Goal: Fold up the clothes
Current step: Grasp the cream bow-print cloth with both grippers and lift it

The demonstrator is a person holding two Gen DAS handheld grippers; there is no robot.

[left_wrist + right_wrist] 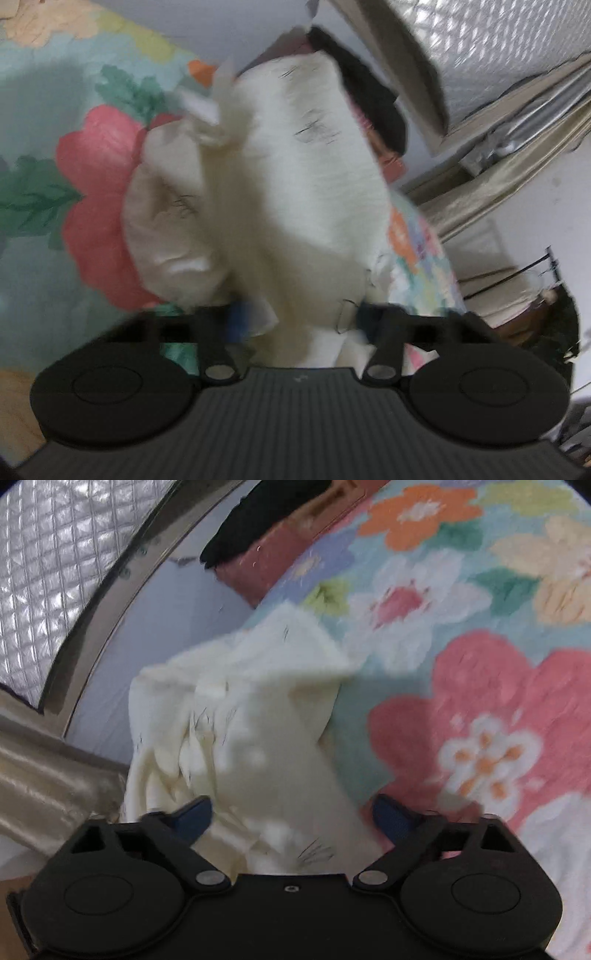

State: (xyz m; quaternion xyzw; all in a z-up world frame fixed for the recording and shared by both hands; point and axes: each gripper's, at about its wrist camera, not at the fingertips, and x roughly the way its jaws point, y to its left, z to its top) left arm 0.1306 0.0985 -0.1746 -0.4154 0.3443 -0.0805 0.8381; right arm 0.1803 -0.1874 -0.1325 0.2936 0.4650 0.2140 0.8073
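While both claws, left and right, stand spread around the rumpled cream garment, pinching nothing, a shallow bite could slip.

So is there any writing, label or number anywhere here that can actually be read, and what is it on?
None can be read.
Cream garment: thin dark marks on the cloth, too blurred to tell whether they are letters.
Left gripper body: a tiny pale mark on the ribbed top, too small to read.
Floral bedsheet: flowers only, no text.
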